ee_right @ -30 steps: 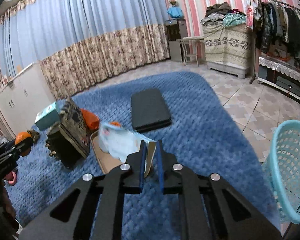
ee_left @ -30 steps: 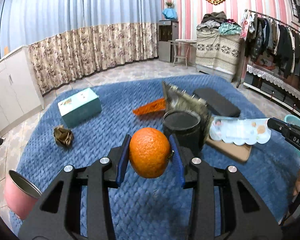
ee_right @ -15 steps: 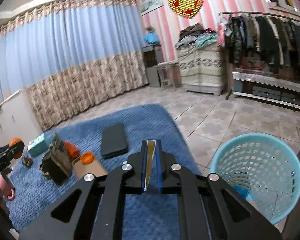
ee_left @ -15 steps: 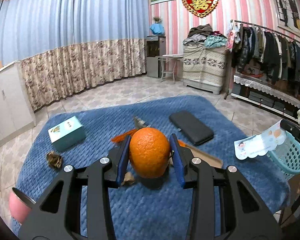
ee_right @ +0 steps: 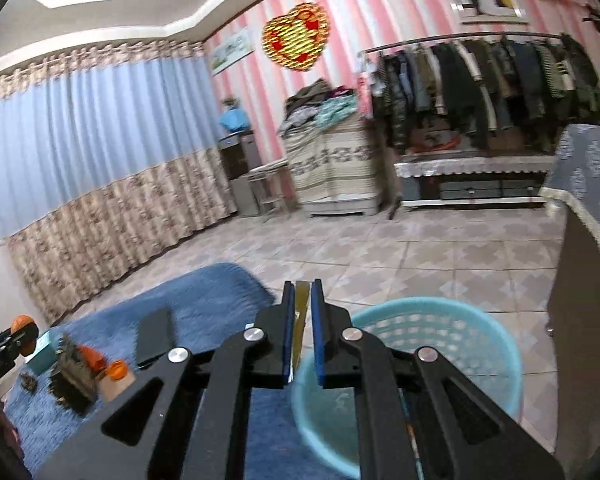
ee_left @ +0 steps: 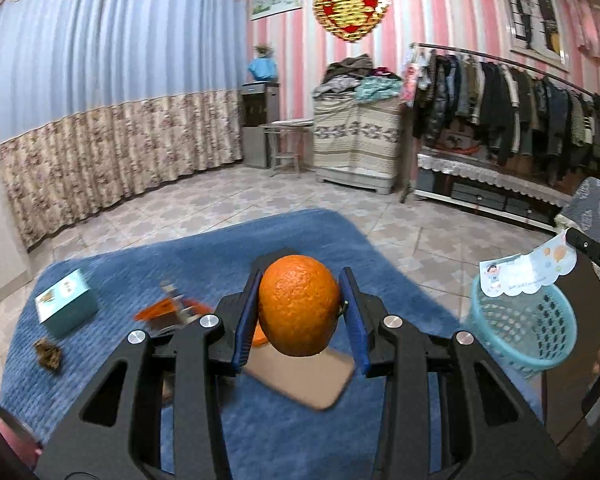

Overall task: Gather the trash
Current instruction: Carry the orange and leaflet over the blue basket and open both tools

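An orange sits clamped between the blue pads of my left gripper, held up over the blue rug. My right gripper is shut on a thin printed wrapper, seen edge-on between its pads. The left wrist view shows that wrapper flat, pale with cartoon prints, hanging just above the rim of a light-blue plastic basket. In the right wrist view the basket lies directly below and ahead of the right gripper. The left gripper with the orange appears at the far left.
On the rug lie a teal box, a brown crumpled scrap, orange wrappers, a tan flat board, a black flat case and a dark patterned bag. A pink bucket stands at lower left. A clothes rack lines the right wall.
Both grippers rose and swung right. The right gripper carried the wrapper off the rug to above the basket. The orange stayed clamped in the left gripper.
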`<state>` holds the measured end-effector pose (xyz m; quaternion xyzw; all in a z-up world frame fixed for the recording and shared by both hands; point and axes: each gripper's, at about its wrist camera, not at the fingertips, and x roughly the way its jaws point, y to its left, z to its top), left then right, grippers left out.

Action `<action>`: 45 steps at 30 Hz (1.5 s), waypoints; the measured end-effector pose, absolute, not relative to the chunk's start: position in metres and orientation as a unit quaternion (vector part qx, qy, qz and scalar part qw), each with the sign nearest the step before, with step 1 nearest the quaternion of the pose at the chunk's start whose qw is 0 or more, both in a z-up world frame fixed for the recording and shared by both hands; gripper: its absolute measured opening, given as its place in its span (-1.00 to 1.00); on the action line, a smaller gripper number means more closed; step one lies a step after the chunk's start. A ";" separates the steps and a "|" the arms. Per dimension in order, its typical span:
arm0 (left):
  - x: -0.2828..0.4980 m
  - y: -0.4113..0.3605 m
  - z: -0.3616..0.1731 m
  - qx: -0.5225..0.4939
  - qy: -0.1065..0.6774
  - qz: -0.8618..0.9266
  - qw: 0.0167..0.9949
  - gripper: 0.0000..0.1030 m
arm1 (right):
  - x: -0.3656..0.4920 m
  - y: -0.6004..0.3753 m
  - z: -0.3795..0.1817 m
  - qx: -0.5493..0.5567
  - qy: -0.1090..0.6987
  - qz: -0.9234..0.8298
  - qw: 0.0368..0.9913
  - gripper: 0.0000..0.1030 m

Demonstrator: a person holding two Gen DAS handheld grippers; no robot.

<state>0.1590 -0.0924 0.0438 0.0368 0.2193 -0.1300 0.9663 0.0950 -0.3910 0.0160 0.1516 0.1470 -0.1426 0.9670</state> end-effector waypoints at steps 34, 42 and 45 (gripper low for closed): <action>0.206 -0.390 -0.061 0.142 0.296 -0.336 0.883 -0.21 | 0.084 -0.499 -0.061 0.229 0.219 -0.261 0.912 -0.83; 0.205 -0.380 -0.052 0.138 0.270 -0.317 0.899 0.60 | 0.091 -0.496 -0.062 0.227 0.224 -0.252 0.914 -0.83; 0.211 -0.369 -0.045 0.130 0.269 -0.302 0.905 0.73 | 0.094 -0.491 -0.061 0.222 0.227 -0.249 0.915 -0.83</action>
